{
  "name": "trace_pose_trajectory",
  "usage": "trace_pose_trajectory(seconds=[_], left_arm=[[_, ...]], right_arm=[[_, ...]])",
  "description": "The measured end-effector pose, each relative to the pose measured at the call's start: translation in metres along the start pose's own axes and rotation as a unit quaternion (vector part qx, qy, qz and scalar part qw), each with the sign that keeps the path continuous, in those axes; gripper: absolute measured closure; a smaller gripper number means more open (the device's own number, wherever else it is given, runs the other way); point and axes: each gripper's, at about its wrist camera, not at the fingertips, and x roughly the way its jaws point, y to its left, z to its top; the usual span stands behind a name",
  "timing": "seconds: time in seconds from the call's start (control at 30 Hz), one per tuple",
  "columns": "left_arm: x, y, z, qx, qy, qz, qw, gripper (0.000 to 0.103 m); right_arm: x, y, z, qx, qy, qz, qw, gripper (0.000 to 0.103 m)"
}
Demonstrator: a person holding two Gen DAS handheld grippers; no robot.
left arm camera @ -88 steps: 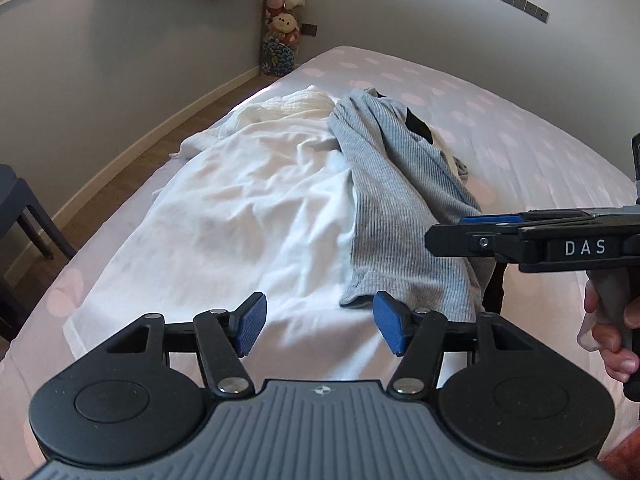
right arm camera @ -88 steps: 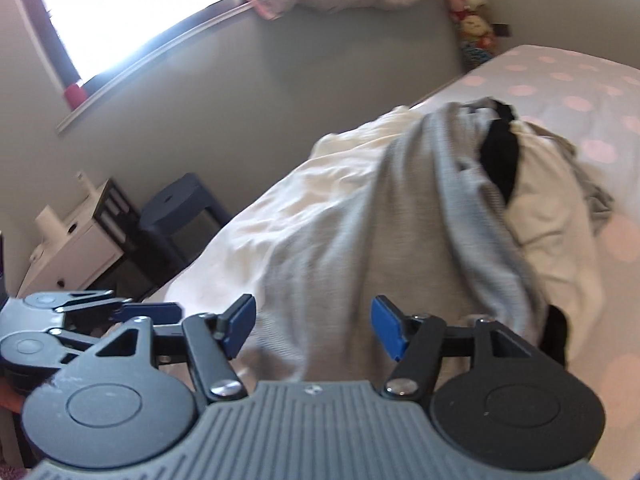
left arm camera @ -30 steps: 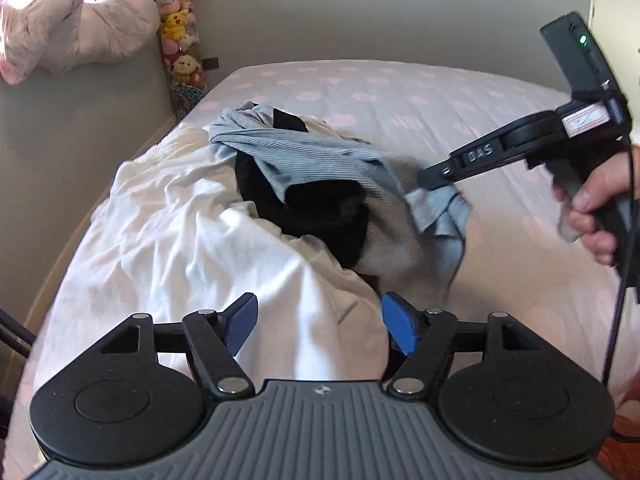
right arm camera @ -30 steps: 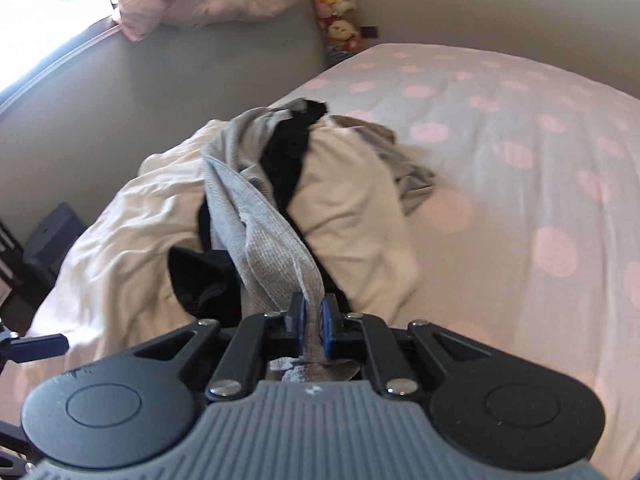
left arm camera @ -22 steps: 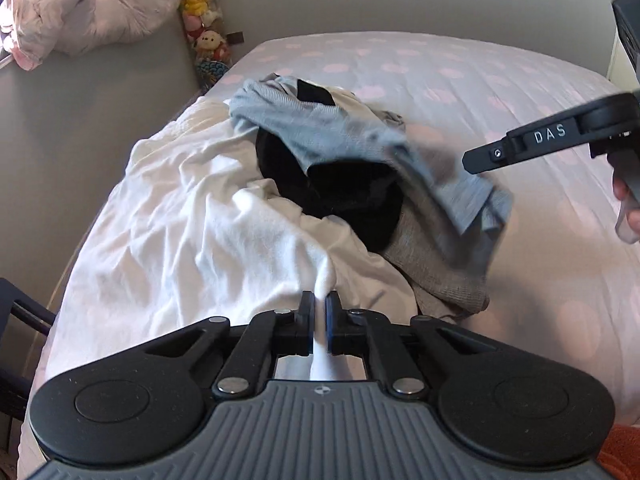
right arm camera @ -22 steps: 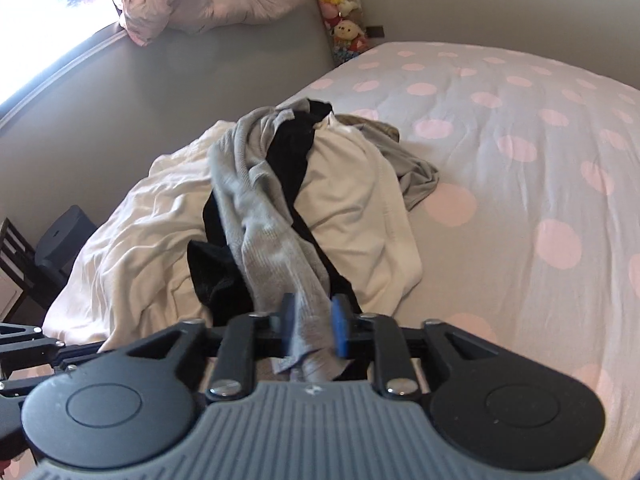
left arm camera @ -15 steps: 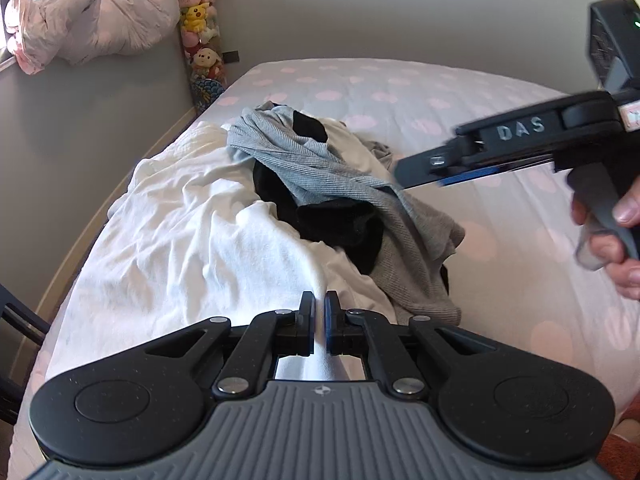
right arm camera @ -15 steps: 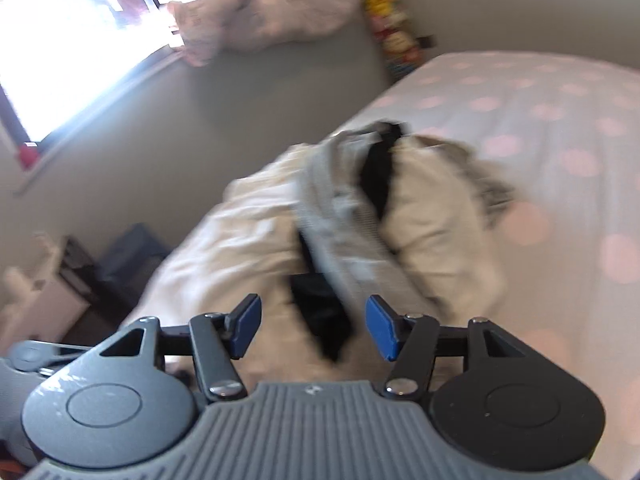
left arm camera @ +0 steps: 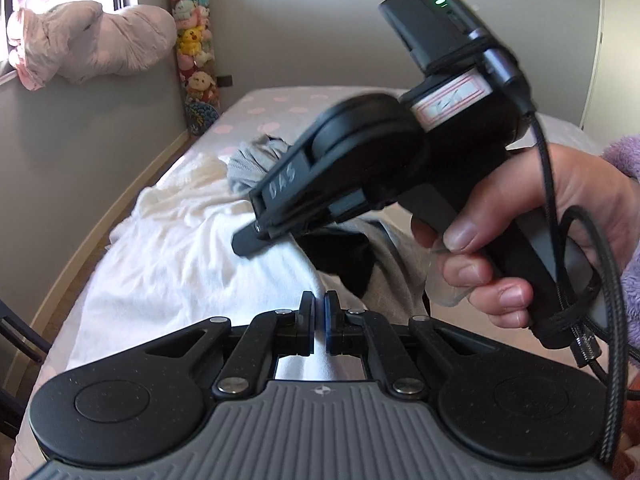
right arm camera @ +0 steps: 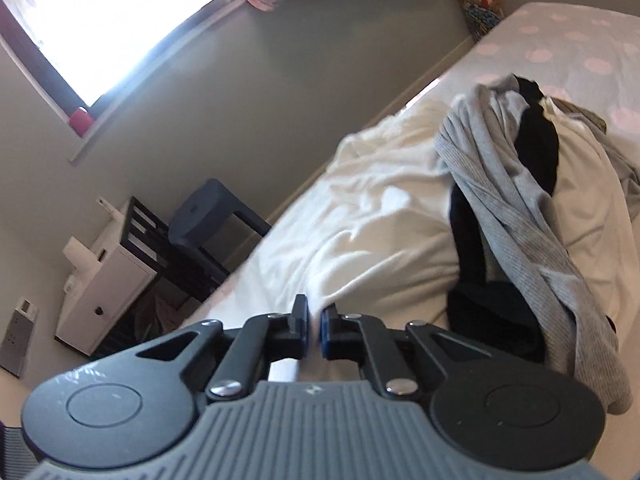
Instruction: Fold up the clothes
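Observation:
A white garment [left arm camera: 188, 264] lies spread over the left side of the bed. My left gripper [left arm camera: 319, 320] is shut on its near edge. The right gripper [left arm camera: 245, 243], held by a hand [left arm camera: 520, 248], crosses close in front of the left wrist view, its tip over the white cloth. In the right wrist view the right gripper [right arm camera: 314, 330] is shut with a fold of the white garment [right arm camera: 380, 220] between its pads. A grey ribbed garment [right arm camera: 500, 200] drapes over black clothing [right arm camera: 492, 320] and a cream piece [right arm camera: 588, 200] to the right.
The bed [right arm camera: 580, 52] has a grey cover with pink dots. Beside the bed's left edge stand a blue stool [right arm camera: 208, 208] and a white cabinet [right arm camera: 104, 280]. Plush toys [left arm camera: 196, 52] hang in the far corner. A pink bundle [left arm camera: 80, 44] lies on the window sill.
The right gripper let go of the grey garment, swung left across the pile and shut on the white garment. The left gripper stays shut on the white garment.

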Motion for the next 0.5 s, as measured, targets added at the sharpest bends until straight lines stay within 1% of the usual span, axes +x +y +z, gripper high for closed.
trace_pose_trajectory(seconds=[0.1,0.17,0.23,0.3,0.4,0.43,0.5], left_arm=[[-0.017,0.005,0.011,0.004,-0.034,0.021,0.9992,0.101],[-0.03,0.011,0.021,-0.003,-0.058,0.031,0.9978,0.101],[-0.045,0.018,0.033,-0.017,-0.081,0.035,0.996,0.1],[-0.059,0.023,0.045,-0.033,-0.101,0.029,0.9939,0.1],[-0.076,0.02,0.06,-0.035,-0.138,0.025,0.9895,0.101],[-0.085,0.014,0.063,-0.025,-0.159,0.025,0.9866,0.103],[-0.108,0.001,0.071,0.002,-0.212,0.032,0.9767,0.103]], right_arm=[[-0.026,0.031,0.023,-0.029,-0.038,0.025,0.999,0.098],[-0.048,0.053,0.036,-0.05,-0.065,0.043,0.996,0.099],[-0.076,0.074,0.045,-0.072,-0.109,0.091,0.987,0.102],[-0.112,0.103,0.054,-0.107,-0.158,0.112,0.975,0.102],[-0.154,0.134,0.064,-0.137,-0.194,0.081,0.968,0.102],[-0.168,0.144,0.067,-0.146,-0.206,0.069,0.965,0.102],[-0.182,0.143,0.064,-0.153,-0.211,0.037,0.965,0.102]])
